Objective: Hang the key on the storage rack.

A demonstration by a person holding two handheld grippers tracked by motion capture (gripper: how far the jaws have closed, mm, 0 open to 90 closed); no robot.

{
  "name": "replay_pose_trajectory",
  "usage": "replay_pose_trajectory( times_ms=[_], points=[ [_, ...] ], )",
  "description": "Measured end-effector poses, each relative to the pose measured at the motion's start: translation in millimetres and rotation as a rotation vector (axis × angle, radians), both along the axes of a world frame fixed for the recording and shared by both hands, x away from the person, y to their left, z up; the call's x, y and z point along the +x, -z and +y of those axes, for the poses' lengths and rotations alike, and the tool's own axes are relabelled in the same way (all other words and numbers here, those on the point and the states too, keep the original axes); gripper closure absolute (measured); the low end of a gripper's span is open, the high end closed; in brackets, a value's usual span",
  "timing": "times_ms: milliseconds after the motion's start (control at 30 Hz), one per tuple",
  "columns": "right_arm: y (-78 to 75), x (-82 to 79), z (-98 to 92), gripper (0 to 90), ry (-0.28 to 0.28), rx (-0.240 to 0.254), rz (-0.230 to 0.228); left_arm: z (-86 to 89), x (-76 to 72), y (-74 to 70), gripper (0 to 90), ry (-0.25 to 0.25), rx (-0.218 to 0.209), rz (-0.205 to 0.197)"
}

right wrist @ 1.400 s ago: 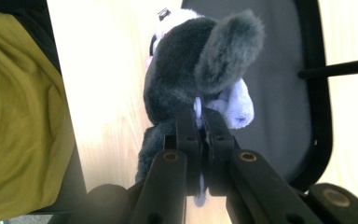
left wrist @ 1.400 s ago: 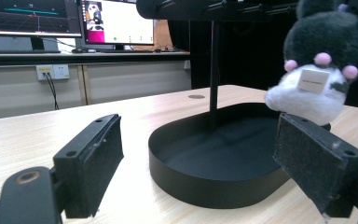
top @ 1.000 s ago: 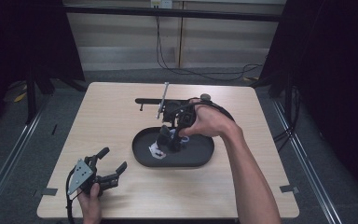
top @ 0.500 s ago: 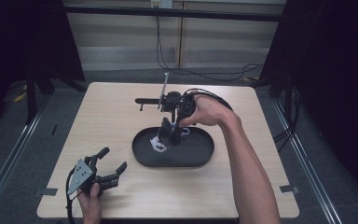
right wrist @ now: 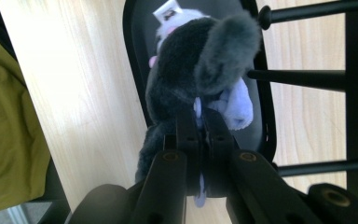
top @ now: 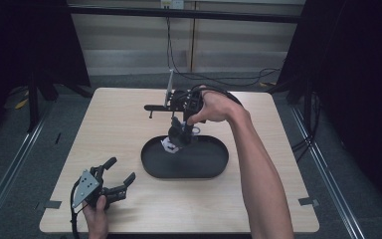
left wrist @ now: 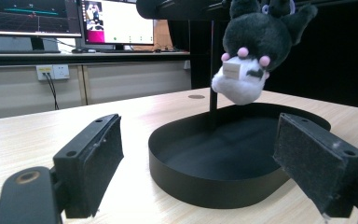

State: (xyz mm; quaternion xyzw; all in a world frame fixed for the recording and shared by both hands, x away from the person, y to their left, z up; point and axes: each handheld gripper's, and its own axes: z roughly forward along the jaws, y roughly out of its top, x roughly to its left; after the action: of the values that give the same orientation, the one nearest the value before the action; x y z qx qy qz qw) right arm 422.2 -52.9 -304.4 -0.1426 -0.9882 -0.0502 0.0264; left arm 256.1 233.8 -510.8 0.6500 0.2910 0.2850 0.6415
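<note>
A dark grey and white plush toy (top: 178,137) hangs over the far left end of a black oval tray (top: 199,174). My right gripper (top: 185,123) points down and is shut on the toy's top. In the right gripper view the jaws (right wrist: 200,126) pinch a pale bit of the plush toy (right wrist: 200,60) above the tray (right wrist: 129,56). My left gripper (top: 122,170) rests open near the front left corner of the table. Its own view has the jaws (left wrist: 200,149) wide apart, facing the tray (left wrist: 205,186), with the plush toy (left wrist: 254,51) dangling beyond.
A black stand (top: 171,102) with horizontal pegs (right wrist: 298,74) stands just behind the tray, close to the right hand. Its upright pole (left wrist: 213,70) rises behind the tray. Bare wooden table (top: 114,129) lies to the left and right of the tray.
The right hand has carried the plush toy up and toward the far end of the tray, closer to the stand. The left gripper has stayed put.
</note>
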Motion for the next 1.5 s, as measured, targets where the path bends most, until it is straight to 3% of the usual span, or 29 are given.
replay_pose_trajectory(
  times_ms=[267,433,800,1500],
  points=[
    [6.8,13.6,2.0,87.3,-0.006,-0.049,-0.005,0.0,0.0,0.0,15.3,0.0,0.0,0.0],
    [4.8,21.9,1.6,87.3,0.011,-0.027,-0.014,0.0,0.0,0.0,15.3,0.0,0.001,0.0],
    [-2.1,27.8,2.6,87.3,0.003,-0.042,-0.047,0.1,0.0,0.0,15.3,0.001,0.001,0.0],
    [4.5,40.2,1.6,86.7,0.031,-0.009,-0.081,0.2,0.0,0.0,15.3,0.004,0.001,-0.001]
  ],
)
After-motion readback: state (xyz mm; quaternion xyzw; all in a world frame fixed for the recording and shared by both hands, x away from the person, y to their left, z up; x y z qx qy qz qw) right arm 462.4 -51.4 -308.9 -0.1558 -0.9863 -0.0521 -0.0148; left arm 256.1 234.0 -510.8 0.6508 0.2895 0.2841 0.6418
